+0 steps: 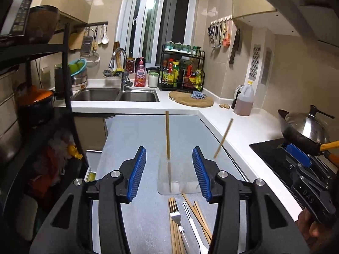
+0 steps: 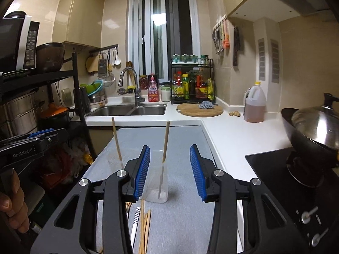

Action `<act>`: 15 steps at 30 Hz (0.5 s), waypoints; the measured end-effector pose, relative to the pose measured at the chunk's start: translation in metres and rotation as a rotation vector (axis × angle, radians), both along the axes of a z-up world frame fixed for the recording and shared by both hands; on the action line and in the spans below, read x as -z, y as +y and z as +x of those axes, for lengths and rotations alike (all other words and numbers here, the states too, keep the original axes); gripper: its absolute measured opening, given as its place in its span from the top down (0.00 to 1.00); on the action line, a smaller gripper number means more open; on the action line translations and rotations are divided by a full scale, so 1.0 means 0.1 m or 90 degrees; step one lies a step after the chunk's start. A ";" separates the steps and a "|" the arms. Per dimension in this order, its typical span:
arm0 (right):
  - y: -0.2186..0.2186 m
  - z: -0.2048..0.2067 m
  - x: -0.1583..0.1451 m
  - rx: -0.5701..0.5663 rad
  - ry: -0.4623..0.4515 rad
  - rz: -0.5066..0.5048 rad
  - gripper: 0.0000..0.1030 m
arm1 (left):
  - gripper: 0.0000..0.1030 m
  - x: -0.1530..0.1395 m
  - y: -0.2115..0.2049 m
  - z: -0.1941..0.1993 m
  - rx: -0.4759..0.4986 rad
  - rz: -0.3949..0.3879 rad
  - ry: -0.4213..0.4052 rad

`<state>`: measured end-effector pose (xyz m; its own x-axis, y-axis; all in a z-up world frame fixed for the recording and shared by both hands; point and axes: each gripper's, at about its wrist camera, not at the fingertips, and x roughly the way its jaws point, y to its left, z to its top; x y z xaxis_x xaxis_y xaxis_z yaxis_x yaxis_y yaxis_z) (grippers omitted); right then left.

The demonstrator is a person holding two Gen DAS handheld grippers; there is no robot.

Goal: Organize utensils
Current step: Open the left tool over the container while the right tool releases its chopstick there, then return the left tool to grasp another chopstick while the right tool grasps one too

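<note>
A clear plastic holder (image 1: 169, 177) stands on the grey mat and has two wooden chopsticks (image 1: 167, 135) upright in it; it also shows in the right wrist view (image 2: 156, 180). Loose chopsticks (image 1: 175, 228), a fork (image 1: 177, 218) and a white-handled utensil (image 1: 190, 218) lie on the mat in front of it. My left gripper (image 1: 169, 173) is open and empty, its jaws on either side of the holder but nearer the camera. My right gripper (image 2: 169, 173) is open and empty, just right of the holder. The loose chopsticks (image 2: 146, 228) lie below its left finger.
The grey mat (image 1: 131, 139) covers the worktop. A wok with a steel lid (image 2: 311, 127) sits on the black hob at the right. A double sink (image 1: 116, 95), a round cutting board (image 1: 190, 99), an oil jug (image 1: 243, 101) and a condiment rack (image 1: 182, 72) stand behind. A black shelf unit (image 1: 42, 105) is at the left.
</note>
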<state>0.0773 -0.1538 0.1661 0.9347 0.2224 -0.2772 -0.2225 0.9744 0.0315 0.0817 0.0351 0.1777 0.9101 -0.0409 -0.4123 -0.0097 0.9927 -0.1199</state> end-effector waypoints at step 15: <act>-0.10 -0.60 0.73 -0.023 0.042 0.008 0.66 | 0.65 1.13 0.01 -0.74 -0.004 -0.034 0.045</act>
